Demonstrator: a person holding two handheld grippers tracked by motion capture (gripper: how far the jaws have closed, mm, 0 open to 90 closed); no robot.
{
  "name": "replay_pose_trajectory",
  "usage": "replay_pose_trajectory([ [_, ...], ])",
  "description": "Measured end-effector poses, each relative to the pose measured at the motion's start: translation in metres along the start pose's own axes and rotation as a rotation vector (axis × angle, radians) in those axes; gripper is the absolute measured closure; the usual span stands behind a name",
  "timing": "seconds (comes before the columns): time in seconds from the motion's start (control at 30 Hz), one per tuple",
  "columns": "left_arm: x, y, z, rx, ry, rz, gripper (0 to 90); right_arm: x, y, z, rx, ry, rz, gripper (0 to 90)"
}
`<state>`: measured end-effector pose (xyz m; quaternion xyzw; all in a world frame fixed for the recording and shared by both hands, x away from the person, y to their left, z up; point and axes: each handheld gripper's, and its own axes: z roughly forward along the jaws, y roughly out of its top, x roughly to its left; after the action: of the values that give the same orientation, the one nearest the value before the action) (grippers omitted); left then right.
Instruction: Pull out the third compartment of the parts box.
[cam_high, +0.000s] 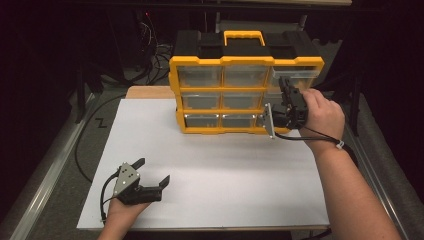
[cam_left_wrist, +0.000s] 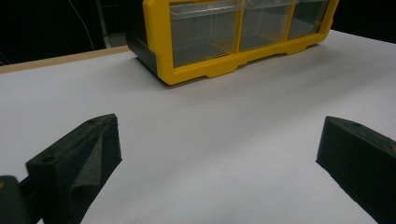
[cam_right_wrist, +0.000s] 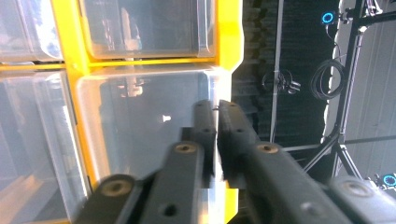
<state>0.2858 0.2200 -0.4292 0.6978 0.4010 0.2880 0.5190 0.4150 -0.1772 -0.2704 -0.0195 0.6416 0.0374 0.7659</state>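
My left claw (cam_high: 152, 172) rests low in the lower left of the high view, on the white tabletop (cam_high: 215, 170), its jaws spread wide with nothing between them; in the left gripper view each black jaw sits at a bottom corner with bare white surface between. It is idle, well apart from the work.

Farther up, right of centre in the high view, my right claw (cam_high: 286, 86) is at the right-hand column of the yellow-framed plastic organiser cabinet with clear drawers (cam_high: 222, 60). In the right gripper view its jaws are pressed together on the thin front edge of the clear plastic drawer (cam_right_wrist: 140, 135), which sits in the middle of that frame, beside the yellow post.

I judge the step in hand to be pulling this drawer out: the top right drawer (cam_high: 300, 74) seems to stand slightly proud of the frame. The next move calls for a straight pull toward me, keeping the pinch firm and level so the drawer does not jam or drop.

The drawer's long axis probably runs front to back, its front facing me.
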Motion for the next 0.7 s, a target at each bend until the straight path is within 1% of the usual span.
replay_pose_trajectory([
  [0.1, 0.000, 0.000, 0.000, 0.001, -0.001, 0.001, 0.7, -0.001, 0.000, -0.005, -0.010, -0.007, -0.001, 89.1],
  [0.13, 0.000, 0.000, 0.000, 0.001, -0.001, 0.001, 0.7, -0.002, 0.001, -0.006, -0.018, -0.010, -0.003, 86.4],
  [0.17, 0.000, 0.000, 0.000, 0.002, -0.001, 0.002, 0.7, -0.003, 0.001, -0.007, -0.015, -0.003, 0.004, 84.2],
  [0.2, 0.000, 0.000, 0.000, 0.002, -0.001, 0.002, 0.7, -0.003, 0.001, -0.007, -0.014, 0.001, 0.000, 82.5],
  [0.23, 0.000, 0.000, 0.000, 0.001, -0.001, 0.002, 0.7, -0.004, 0.000, -0.006, -0.011, 0.014, -0.006, 78.4],
  [0.27, 0.000, 0.000, 0.000, 0.001, -0.001, 0.002, 0.7, -0.004, 0.000, -0.006, -0.011, 0.014, -0.006, 78.4],
  [0.33, 0.000, 0.000, 0.000, 0.000, -0.001, 0.002, 0.7, -0.007, -0.004, -0.003, 0.011, 0.025, -0.010, 71.4],
  [0.37, 0.000, 0.000, 0.000, 0.000, -0.001, 0.001, 0.7, -0.007, -0.004, -0.003, 0.011, 0.025, -0.010, 71.4],
  [0.4, 0.000, 0.000, 0.000, 0.000, 0.000, 0.000, 0.7, -0.008, -0.006, -0.001, 0.018, 0.031, -0.001, 69.4],
  [0.47, 0.000, 0.000, 0.000, 0.000, 0.000, 0.000, 0.7, -0.011, -0.011, 0.004, 0.037, 0.046, -0.010, 65.2],
  [0.5, 0.000, 0.000, 0.000, 0.000, -0.001, 0.000, 0.7, -0.012, -0.013, 0.007, 0.047, 0.058, -0.015, 63.5],
  [0.53, 0.000, 0.000, 0.000, 0.000, -0.001, 0.000, 0.7, -0.013, -0.018, 0.013, 0.069, 0.089, -0.009, 62.1],
  [0.6, 0.000, 0.000, 0.000, 0.000, 0.000, -0.001, 0.7, -0.013, -0.020, 0.015, 0.070, 0.098, -0.008, 62.6],
  [0.63, 0.000, 0.000, 0.000, 0.000, 0.000, -0.002, 0.7, -0.014, -0.021, 0.017, 0.067, 0.106, -0.017, 63.8],
  [0.67, 0.001, 0.000, 0.000, 0.000, 0.001, -0.003, 0.7, -0.014, -0.021, 0.017, 0.081, 0.119, -0.014, 66.5],
  [0.7, 0.001, 0.000, 0.000, 0.000, 0.001, -0.003, 0.7, -0.014, -0.022, 0.018, 0.078, 0.113, -0.022, 71.4],
])
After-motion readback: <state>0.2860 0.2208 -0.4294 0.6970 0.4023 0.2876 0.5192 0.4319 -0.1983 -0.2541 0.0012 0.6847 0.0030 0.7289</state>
